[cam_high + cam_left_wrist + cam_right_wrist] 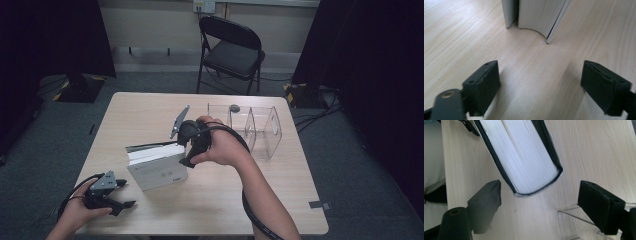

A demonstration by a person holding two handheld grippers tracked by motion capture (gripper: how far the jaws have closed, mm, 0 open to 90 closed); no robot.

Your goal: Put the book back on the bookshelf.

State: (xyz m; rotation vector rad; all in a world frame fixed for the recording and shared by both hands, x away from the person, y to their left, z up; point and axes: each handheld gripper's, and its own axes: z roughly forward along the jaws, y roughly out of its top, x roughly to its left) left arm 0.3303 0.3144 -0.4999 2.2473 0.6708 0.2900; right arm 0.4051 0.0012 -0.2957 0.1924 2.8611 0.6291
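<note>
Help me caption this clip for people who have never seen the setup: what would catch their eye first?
A thick white book stands on edge mid-table, the right gripper above it with open jaws and nothing between them. A clear acrylic divider rack stands empty behind it toward the table's far right. At the near left edge, the left gripper lies low over the tabletop, jaws open and pointing at the book.

Each hand carried a black two-fingered tool. The left gripper (122,194) bore a grey three-cornered plate on top, and so did the right gripper (186,150). A thick black cable looped from each body. The fingers (484,82) were blocky dark pads with small screw holes; a brass-coloured rivet sat beside one. Both forearms were bare, without sleeves.
</note>
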